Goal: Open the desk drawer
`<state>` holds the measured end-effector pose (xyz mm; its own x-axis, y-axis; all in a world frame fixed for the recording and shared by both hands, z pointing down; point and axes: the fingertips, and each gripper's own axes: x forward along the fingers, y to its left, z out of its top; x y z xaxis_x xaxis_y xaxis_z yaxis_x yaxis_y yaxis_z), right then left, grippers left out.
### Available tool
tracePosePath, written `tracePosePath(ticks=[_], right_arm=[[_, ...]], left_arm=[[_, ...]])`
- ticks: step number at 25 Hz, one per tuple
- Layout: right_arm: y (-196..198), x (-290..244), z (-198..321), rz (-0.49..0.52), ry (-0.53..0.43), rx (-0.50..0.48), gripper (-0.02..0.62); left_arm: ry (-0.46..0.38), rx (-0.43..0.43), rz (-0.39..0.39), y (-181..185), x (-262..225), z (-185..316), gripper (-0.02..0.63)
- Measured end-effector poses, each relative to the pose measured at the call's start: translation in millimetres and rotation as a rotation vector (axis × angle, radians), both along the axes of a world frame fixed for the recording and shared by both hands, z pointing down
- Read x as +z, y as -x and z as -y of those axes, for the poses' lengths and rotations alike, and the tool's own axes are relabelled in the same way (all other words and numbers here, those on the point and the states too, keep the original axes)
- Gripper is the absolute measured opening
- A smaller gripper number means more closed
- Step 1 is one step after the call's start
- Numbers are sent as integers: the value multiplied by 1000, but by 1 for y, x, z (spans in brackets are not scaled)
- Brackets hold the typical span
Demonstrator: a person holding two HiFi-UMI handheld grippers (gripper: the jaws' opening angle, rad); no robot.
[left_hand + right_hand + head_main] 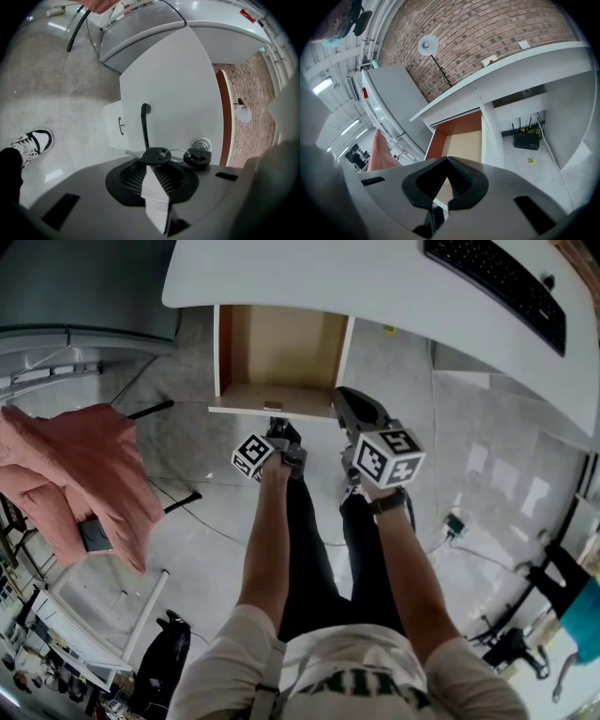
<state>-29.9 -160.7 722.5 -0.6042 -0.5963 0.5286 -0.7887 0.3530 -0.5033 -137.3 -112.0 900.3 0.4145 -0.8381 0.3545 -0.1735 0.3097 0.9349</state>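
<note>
Left claw (150, 162): jaws drawn almost together on the black bar handle (144, 123) of the drawer front (178, 89). Pads look pinched on the bar, though a key (157, 154) hanging from the lock (202, 143) overlaps the tips and masks the contact.

Right claw (447, 160): jaws together, nothing between them. Sits at 3 o'clock of the left claw, over the drawer's front right corner.

Drawer (281, 343): at 12 o'clock of both claws in the head view, pulled well out from under the desk (375, 282). Tan floor bare and fully exposed.

Judgement: opening is done or all but done; cannot tell whether the runners are at their stop. Left to do: let go of the handle, back both claws away.
</note>
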Motion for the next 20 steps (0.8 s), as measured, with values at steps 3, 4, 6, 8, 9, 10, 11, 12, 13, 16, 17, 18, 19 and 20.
tracePosePath(ticks=[3, 4, 6, 8, 9, 10, 11, 12, 13, 16, 17, 18, 19, 20], right_arm=[[0, -8, -2, -13, -1, -12, 3], [-1, -12, -3, -16, -1, -14, 3], [-3, -18, -4, -16, 0, -11, 3], [-6, -24, -6, -17, -1, -3, 3], [-8, -27, -8, -18, -2, 0, 3], [-11, -29, -9, -20, -4, 4, 3], [-13, -33, -11, -23, -7, 6, 3], [-15, -39, -13, -28, -10, 7, 3], [-16, -46, -15, -33, -13, 6, 3], [-21, -71, -22, -42, -27, 5, 4], [-23, -80, -23, -43, -35, 6, 3], [-25, -90, -25, -45, -47, 5, 3], [-27, -101, -26, -48, -61, 3, 4], [-28, -114, -28, -51, -76, -1, 3]], left_arm=[[53, 52, 38, -4, 5, -11, 106], [66, 68, 51, -4, 6, -16, 123], [87, 83, 70, -2, 5, -26, 143], [101, 95, 92, 2, -1, -37, 153], [105, 109, 108, 3, -5, -41, 153], [108, 127, 126, 5, -11, -46, 153], [110, 144, 142, 6, -19, -50, 153], [112, 159, 157, 7, -29, -55, 153], [112, 172, 172, 9, -40, -59, 153], [97, 226, 250, 13, -83, -68, 153], [87, 249, 286, 15, -99, -70, 153], [76, 272, 323, 15, -116, -71, 153], [63, 293, 359, 16, -133, -71, 153], [47, 310, 393, 17, -152, -71, 153]])
